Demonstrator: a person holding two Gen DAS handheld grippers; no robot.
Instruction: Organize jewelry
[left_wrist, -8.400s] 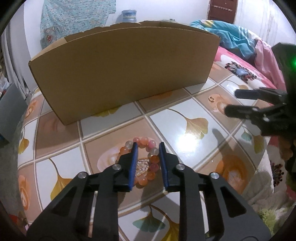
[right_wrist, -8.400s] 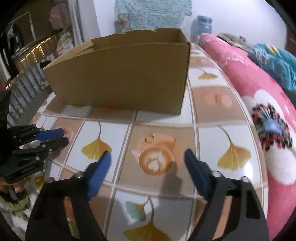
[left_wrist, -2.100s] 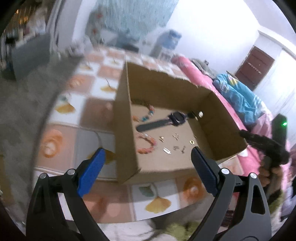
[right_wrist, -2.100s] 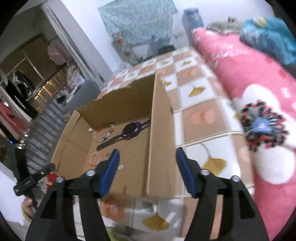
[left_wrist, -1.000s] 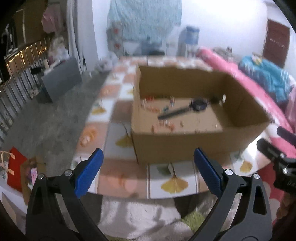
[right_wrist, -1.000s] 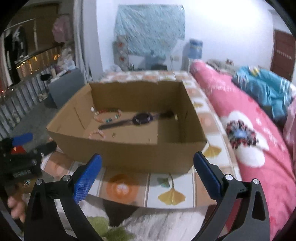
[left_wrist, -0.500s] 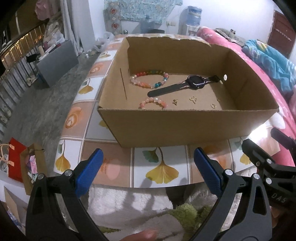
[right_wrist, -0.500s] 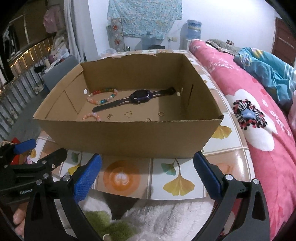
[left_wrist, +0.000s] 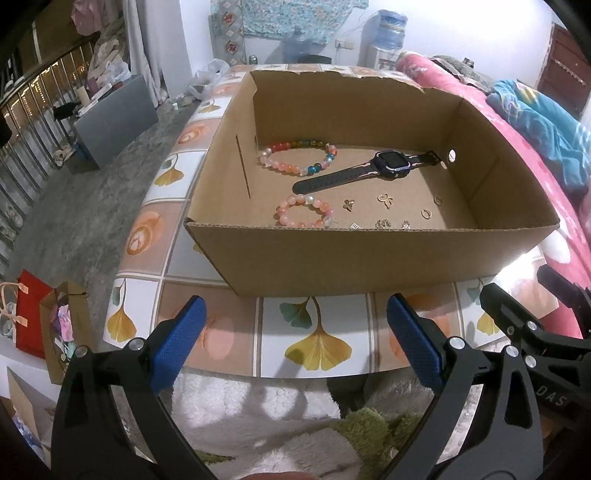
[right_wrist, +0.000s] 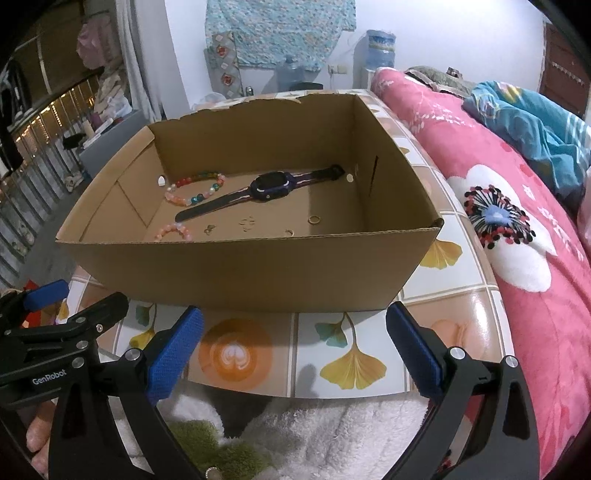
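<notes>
The jewelry already lies on the floor of the cardboard box (left_wrist: 369, 254): 2 bead bracelets (left_wrist: 303, 216), a watch (left_wrist: 389, 165) and small gold pieces (left_wrist: 426, 213). Your left gripper (left_wrist: 295, 343) and right gripper (right_wrist: 293, 345) both gape wide and empty over the table (left_wrist: 317, 343) edge. Check for strays, then pull back level, clear of the near wall.

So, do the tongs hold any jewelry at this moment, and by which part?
Nothing is held. The left tongs and the right tongs are both open and empty, apart from the cardboard box; the bracelets and watch lie inside it.
</notes>
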